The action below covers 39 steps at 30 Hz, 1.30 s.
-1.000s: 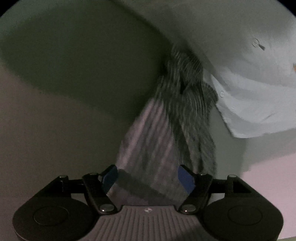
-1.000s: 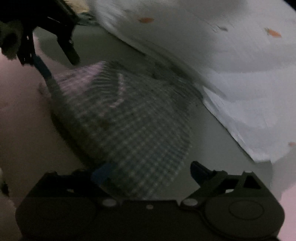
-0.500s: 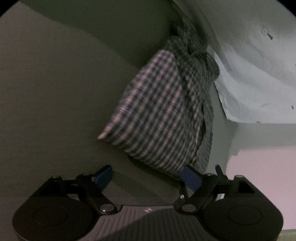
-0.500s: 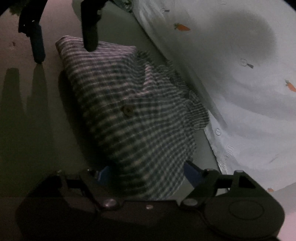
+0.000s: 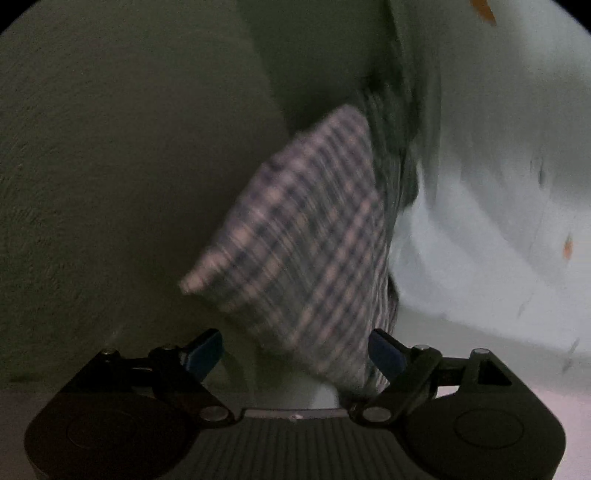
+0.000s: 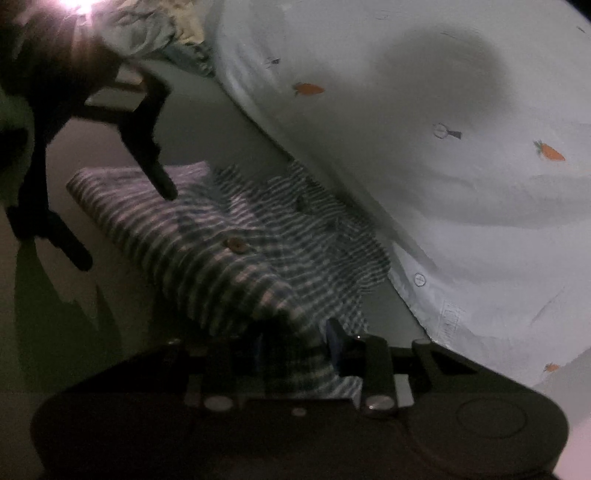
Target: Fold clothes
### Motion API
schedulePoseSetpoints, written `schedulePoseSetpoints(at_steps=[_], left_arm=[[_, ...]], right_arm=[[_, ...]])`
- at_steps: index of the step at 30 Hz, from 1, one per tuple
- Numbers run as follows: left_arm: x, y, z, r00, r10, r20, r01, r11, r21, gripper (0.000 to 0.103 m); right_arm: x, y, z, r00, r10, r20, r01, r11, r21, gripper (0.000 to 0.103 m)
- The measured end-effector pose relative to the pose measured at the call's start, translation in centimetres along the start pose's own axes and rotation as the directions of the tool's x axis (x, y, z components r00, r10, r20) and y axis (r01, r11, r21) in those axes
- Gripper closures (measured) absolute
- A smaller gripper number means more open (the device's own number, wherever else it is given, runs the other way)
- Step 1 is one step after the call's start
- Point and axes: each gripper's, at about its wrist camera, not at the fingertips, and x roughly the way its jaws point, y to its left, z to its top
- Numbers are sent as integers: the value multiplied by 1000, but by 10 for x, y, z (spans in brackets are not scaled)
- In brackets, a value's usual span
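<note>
A folded blue-and-white checked shirt (image 5: 306,251) (image 6: 207,236) lies on the grey-green surface, its brown button (image 6: 235,244) facing up. My right gripper (image 6: 297,345) is shut on the shirt's near edge, with cloth bunched between its blue pads. My left gripper (image 5: 295,350) is open, and the shirt's corner lies just ahead of its fingers without being pinched. In the right wrist view the left gripper (image 6: 125,228) hovers over the shirt's far-left end, one dark finger (image 6: 155,173) above the cloth. The scene is dim and the left wrist view is blurred.
A pale blue garment with small carrot prints (image 6: 461,166) (image 5: 498,206) lies spread along the right, overlapping the checked shirt's far edge. Crumpled clothes (image 6: 162,33) are piled at the back left. Bare surface (image 5: 110,166) stretches to the left of the shirt.
My right gripper has shut on the near edge of the checked shirt, which it only straddled half a second ago. The left gripper stays open and has shifted slightly over the shirt.
</note>
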Motion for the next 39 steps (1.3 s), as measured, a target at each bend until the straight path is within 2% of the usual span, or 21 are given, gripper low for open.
schedulePoseSetpoints(at_steps=[3, 4, 6, 11, 15, 18, 20, 23, 24, 25, 26, 27, 31, 33, 37, 39], left_arm=[[-2, 6, 4, 998, -47, 36, 49, 996, -75, 19], [-2, 7, 4, 997, -49, 55, 54, 995, -89, 23], [-3, 7, 5, 996, -36, 80, 43, 995, -91, 40], [3, 1, 10, 992, -69, 108, 81, 990, -112, 53], [11, -5, 13, 988, -105, 113, 120, 983, -139, 69], [13, -10, 11, 986, -121, 115, 138, 979, -151, 72], [14, -16, 10, 987, -120, 109, 135, 981, -142, 73], [16, -22, 13, 987, -115, 113, 130, 983, -132, 73], [15, -22, 13, 987, -108, 121, 123, 984, -130, 76], [15, -24, 13, 987, -99, 129, 116, 985, -130, 78], [15, -26, 12, 987, -89, 137, 107, 986, -130, 83], [12, -30, 11, 986, -83, 144, 101, 987, -124, 87], [-9, -56, -1, 985, -82, 153, 91, 995, -50, 92], [-28, -71, -16, 985, -81, 150, 80, 997, 12, 92], [-70, -66, -55, 995, -55, 86, 57, 998, -29, 92], [-85, -54, -75, 999, -13, 52, 19, 993, -114, 92]], right_arm=[[3, 1, -5, 1000, 25, -2, -25, 1000, 1, 70], [3, 2, -7, 999, 32, -1, -32, 999, -8, 70], [3, 6, -11, 999, 40, 5, -40, 999, -31, 70], [0, 8, -18, 998, 61, -2, -61, 997, -36, 70], [1, 10, -22, 995, 102, -16, -103, 994, -29, 55], [5, 16, -24, 989, 143, -22, -144, 989, -40, 32], [13, 19, -24, 989, 145, -37, -146, 988, -41, 30], [38, 22, -21, 994, 57, -92, -64, 995, -75, 30], [46, 20, -20, 994, 43, -103, -51, 996, -78, 35], [53, 15, -19, 993, 53, -110, -61, 996, -67, 60], [56, 9, -17, 991, 77, -111, -83, 995, -58, 78], [56, 5, -14, 990, 93, -106, -100, 993, -63, 87], [33, -11, -8, 987, 151, -58, -158, 979, -127, 93], [10, -18, -11, 973, 225, -49, -229, 968, -104, 94], [-41, -31, -21, 914, 403, -39, -403, 915, 1, 95], [-66, -38, -27, 873, 486, -27, -485, 873, 53, 95]])
